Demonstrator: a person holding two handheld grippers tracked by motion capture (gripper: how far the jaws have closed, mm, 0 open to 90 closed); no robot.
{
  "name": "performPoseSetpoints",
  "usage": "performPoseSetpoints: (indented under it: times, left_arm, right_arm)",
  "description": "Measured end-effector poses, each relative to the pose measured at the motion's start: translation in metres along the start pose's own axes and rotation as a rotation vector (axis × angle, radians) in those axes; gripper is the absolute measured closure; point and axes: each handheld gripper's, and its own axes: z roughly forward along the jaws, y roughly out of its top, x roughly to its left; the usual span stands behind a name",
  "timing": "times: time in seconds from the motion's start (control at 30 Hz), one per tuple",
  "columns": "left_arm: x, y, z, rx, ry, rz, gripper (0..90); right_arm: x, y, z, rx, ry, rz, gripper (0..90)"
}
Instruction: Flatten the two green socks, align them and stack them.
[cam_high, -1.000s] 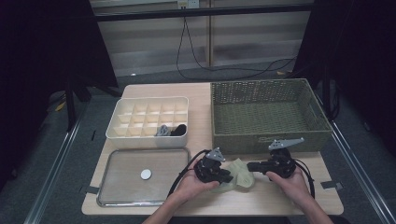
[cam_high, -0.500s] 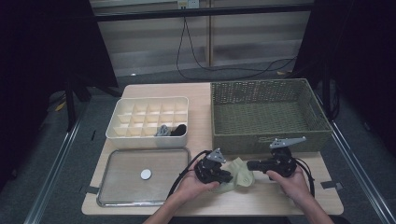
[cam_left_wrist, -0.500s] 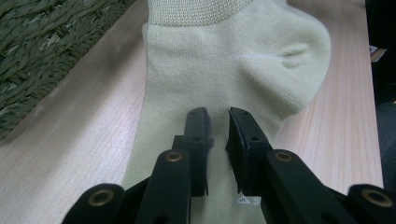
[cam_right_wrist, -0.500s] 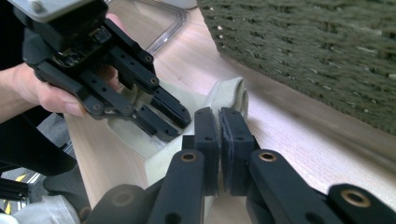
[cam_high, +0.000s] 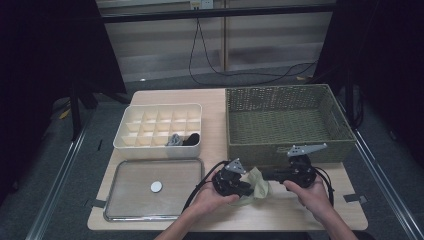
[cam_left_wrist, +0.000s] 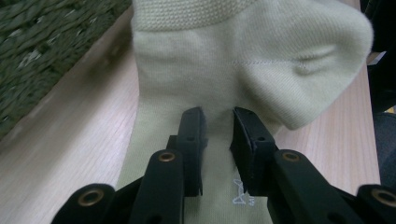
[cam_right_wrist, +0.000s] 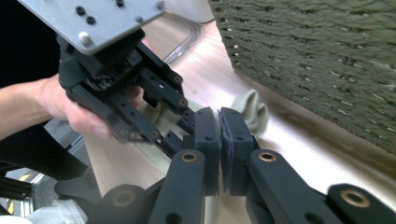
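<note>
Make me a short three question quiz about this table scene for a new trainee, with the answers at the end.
1. True or false: the pale green sock lies inside the woven basket.
2. Which does the metal tray hold? A: a small white disc. B: a sock. C: a cup.
3. Fill in: the left gripper has its jaws a little apart on either side of a fold of the ____.

Key
1. False: it lies on the table, in front of the basket.
2. A.
3. sock. The right gripper has its jaws pressed together.
</note>
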Motion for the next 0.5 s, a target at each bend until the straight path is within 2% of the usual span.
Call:
performPoseSetpoints:
  times: [0.03, 0.1, 0.23, 0.27, 0.3, 0.5]
  left_arm:
    - [0.0000, 0.0003, 0.0015, -0.011, -0.005, 0.002, 73.2]
    - [-0.0009, 0.0034, 0.0032, 0.005, 0.002, 0.002, 73.2]
    - [-0.0023, 0.0062, 0.0071, -0.006, 0.008, -0.009, 73.3]
    - [-0.0021, 0.0070, 0.0056, 0.016, 0.009, -0.007, 73.3]
    - [-0.0020, 0.0059, 0.0069, -0.007, 0.004, -0.015, 73.0]
    - [-0.0015, 0.0059, 0.0066, -0.010, -0.001, -0.019, 71.5]
  right_arm:
    - [0.0000, 0.0002, 0.0000, -0.003, 0.007, -0.005, 87.1]
    - [0.0012, 0.0004, 0.0001, -0.001, 0.011, -0.004, 87.1]
    - [0.0026, 0.0006, 0.0002, 0.003, 0.013, -0.011, 87.2]
    - [0.0025, 0.0004, 0.0001, 0.004, 0.014, -0.011, 87.1]
    - [0.0021, 0.0001, 0.0001, 0.004, 0.014, -0.012, 87.1]
    - [0.0028, 0.0000, 0.0027, 0.002, 0.027, -0.019, 87.1]
